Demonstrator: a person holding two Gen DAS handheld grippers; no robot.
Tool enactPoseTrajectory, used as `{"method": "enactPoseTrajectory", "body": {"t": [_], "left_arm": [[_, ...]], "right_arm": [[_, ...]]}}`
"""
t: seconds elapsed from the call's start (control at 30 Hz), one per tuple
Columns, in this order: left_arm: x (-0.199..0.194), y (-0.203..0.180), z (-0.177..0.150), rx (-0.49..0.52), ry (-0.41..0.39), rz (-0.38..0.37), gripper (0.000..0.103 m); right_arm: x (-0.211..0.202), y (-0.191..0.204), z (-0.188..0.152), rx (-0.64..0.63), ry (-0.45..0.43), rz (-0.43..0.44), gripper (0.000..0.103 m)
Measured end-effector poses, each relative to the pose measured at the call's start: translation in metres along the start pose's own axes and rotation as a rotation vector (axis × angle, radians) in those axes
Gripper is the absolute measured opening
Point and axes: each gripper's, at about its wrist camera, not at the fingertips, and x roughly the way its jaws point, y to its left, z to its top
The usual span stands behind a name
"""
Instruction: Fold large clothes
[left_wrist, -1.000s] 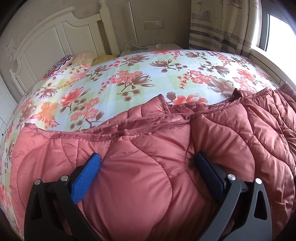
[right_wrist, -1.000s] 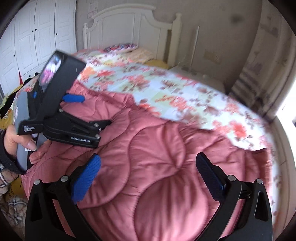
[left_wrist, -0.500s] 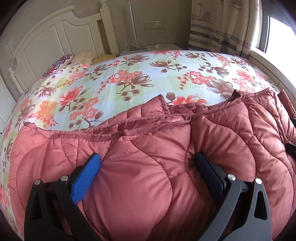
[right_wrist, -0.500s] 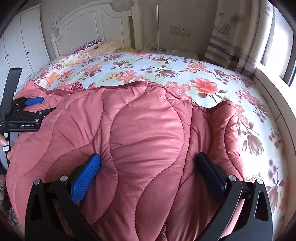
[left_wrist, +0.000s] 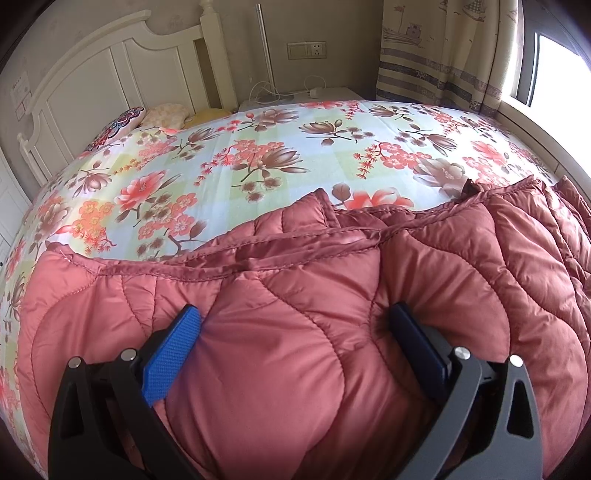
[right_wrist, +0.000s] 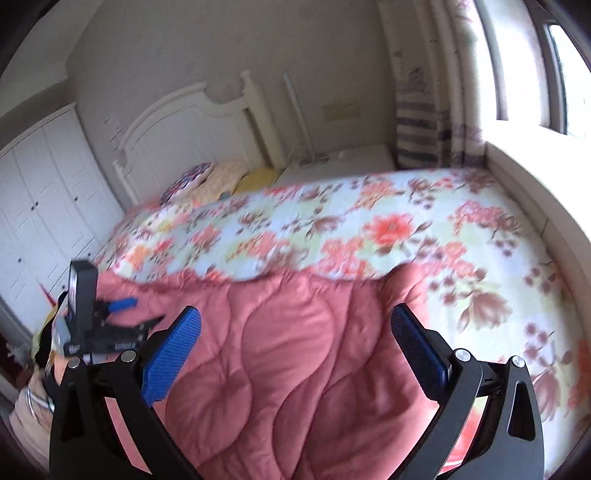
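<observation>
Spilling past the left wrist view's bottom edge, the pink quilted coat (left_wrist: 295, 332) on the floral bedsheet (left_wrist: 258, 155) bulges between the wide-open left gripper (left_wrist: 293, 332), while the blurred right view shows the right gripper (right_wrist: 295, 332) spread open above it.

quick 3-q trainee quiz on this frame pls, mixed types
1. True or false: the pink quilted padded coat lies on the floral bedsheet.
2. In the left wrist view, the left gripper jaws are: A) spread, coat bulging between them; B) shut on the sheet; C) out of view.
3. Fill in: in the right wrist view, the right gripper looks ____ (open/shut).

Key: 1 true; 2 A; 3 open.
</observation>
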Motion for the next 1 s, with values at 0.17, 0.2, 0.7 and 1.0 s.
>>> {"method": "enactPoseTrajectory", "body": {"t": [0.17,0.2,0.7,1.0], "left_arm": [[0.000,0.000,0.001,0.000,-0.001,0.000,0.101],[0.000,0.000,0.000,0.000,-0.001,0.000,0.101],[0.001,0.001,0.000,-0.001,-0.001,-0.003,0.101],[0.001,0.002,-0.001,-0.005,-0.001,-0.009,0.101]], "right_arm": [[0.047,-0.007,0.015,-0.046,0.122,-0.083,0.098],[0.065,-0.012,0.010,-0.050,0.177,-0.123,0.098],[0.033,0.028,0.021,-0.146,0.101,-0.194,0.099],[0.102,-0.011,-0.008,-0.017,0.316,-0.193,0.098]]}}
